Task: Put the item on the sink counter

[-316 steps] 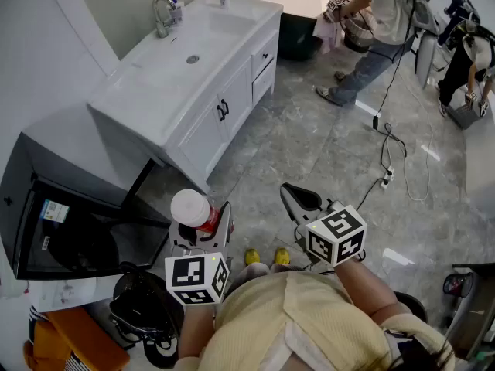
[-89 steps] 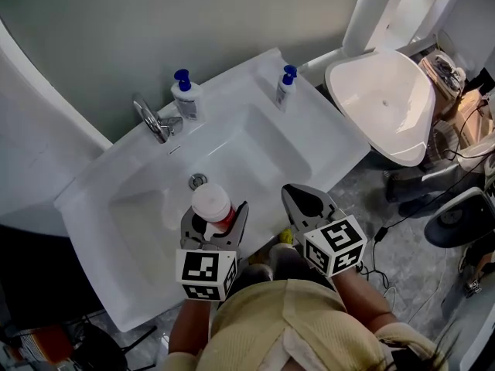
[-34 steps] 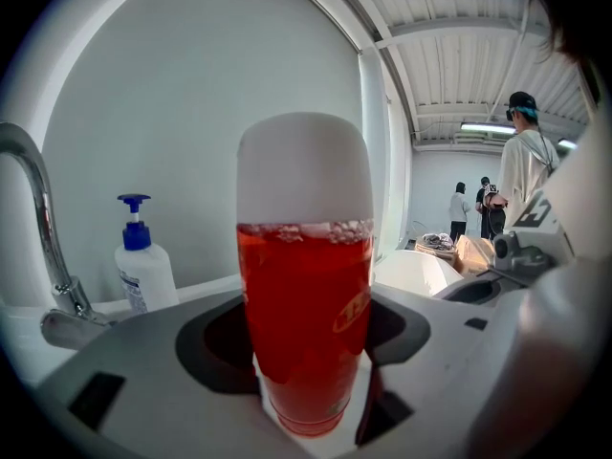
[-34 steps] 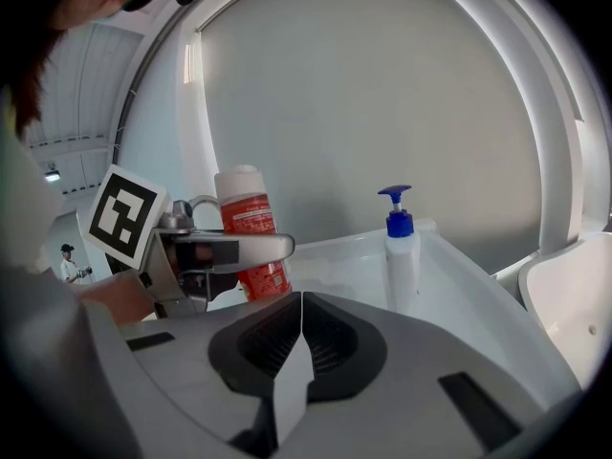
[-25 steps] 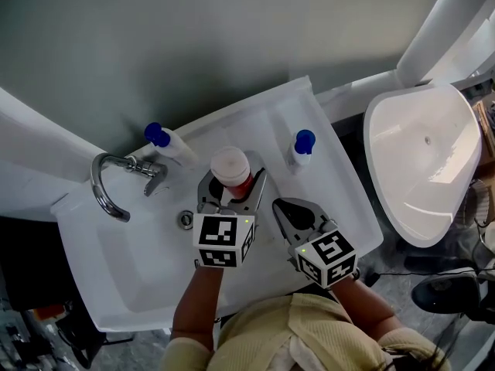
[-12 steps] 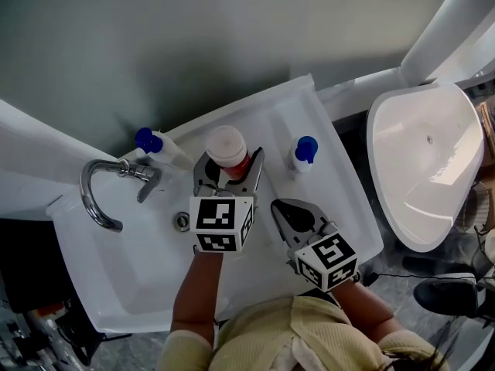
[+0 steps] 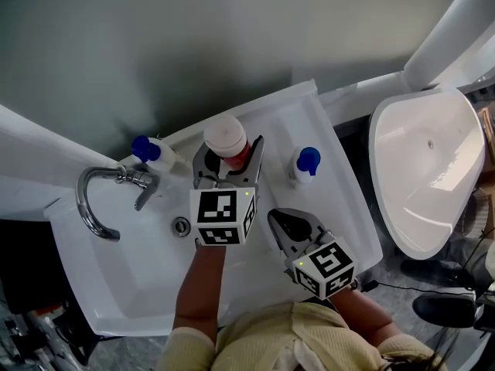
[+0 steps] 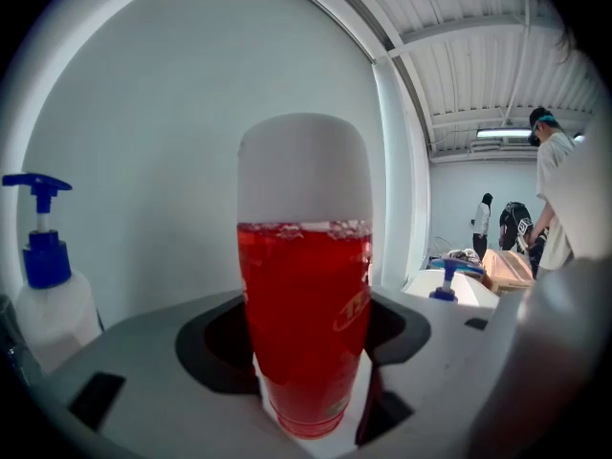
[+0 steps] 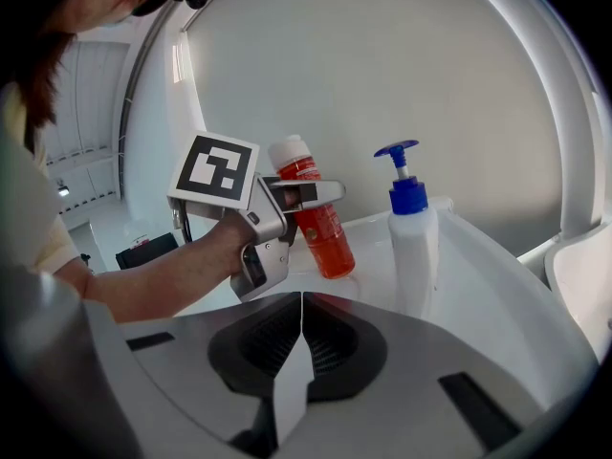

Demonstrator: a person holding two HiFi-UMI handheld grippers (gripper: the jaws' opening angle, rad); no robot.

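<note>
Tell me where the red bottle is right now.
In the head view, the red bottle is held by the left gripper at the sink counter back ledge, between the left pump bottle by the faucet and the right pump bottle.

Sink counter point(image 7: 100, 300): glossy white, smooth, ceramic-looking. Faucet point(image 7: 91, 201): polished chrome metal. Bottle point(image 8: 304, 333): clear glossy plastic holding red liquid, with a matt white cap. Pump bottle point(image 7: 305, 166) and second pump bottle point(image 7: 151, 151): white plastic with blue plastic heads. Left gripper point(image 7: 229, 148) and right gripper point(image 9: 302, 314): smooth matt grey plastic; the right one's black pads are ribbed. Marker cube point(image 7: 223, 216): matt print. Person's top point(image 7: 263, 338): pale yellow ribbed knit cloth. Wall point(image 7: 232, 37): matt grey.
</note>
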